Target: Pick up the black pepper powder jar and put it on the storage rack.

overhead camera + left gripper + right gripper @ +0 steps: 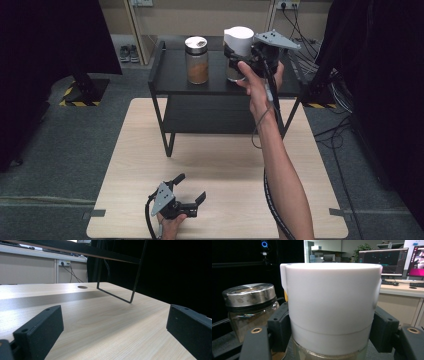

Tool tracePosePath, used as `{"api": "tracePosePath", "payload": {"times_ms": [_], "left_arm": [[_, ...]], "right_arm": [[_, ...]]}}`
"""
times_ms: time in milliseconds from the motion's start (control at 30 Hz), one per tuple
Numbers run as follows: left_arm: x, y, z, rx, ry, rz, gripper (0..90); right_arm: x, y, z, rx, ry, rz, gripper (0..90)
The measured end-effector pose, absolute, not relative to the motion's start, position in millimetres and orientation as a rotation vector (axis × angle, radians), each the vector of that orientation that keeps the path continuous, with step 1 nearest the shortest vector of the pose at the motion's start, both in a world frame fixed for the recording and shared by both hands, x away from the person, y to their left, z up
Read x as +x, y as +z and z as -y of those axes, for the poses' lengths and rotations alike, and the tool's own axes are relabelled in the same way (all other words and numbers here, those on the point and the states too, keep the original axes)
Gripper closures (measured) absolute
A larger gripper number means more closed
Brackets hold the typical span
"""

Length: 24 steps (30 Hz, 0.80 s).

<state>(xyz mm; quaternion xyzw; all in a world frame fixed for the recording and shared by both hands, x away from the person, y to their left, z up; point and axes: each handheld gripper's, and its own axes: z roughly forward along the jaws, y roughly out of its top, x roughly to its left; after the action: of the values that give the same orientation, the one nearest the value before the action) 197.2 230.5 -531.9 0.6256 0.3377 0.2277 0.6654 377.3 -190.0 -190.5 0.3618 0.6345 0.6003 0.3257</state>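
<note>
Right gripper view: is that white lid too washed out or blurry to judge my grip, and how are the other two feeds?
Right gripper view: the white lid is bright and soft but readable, and the right tool clamps it; the brown jar beside it is slightly out of focus. Left gripper view: the table is sharp with a pale glare band, dark at right. High view: even light, dark edges.

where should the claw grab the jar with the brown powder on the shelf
Around the glass body of the brown powder jar, below its metal lid, coming level from the table side. It stands upright and round, with open shelf in front and the white-lidded jar apart at its right.
</note>
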Motion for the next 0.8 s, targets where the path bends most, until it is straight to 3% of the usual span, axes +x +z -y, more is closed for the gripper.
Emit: {"api": "tracePosePath", "payload": {"times_ms": [467,667,800], "left_arm": [[196.8,-531.9,-230.5,1.412,0.515,-0.763,0.4],[194.8,-529.5,-227.7,1.433,0.542,-0.756,0.5],[194.8,-529.8,-228.3,1.428,0.539,-0.762,0.5]], "right_arm": [[375.8,-190.3,184.6,0.952,1.536,-1.663,30.0],[369.1,-184.8,178.0,0.985,1.500,-1.663,11.3],[364.9,-183.2,180.4,1.002,1.501,-1.664,4.4]]}}
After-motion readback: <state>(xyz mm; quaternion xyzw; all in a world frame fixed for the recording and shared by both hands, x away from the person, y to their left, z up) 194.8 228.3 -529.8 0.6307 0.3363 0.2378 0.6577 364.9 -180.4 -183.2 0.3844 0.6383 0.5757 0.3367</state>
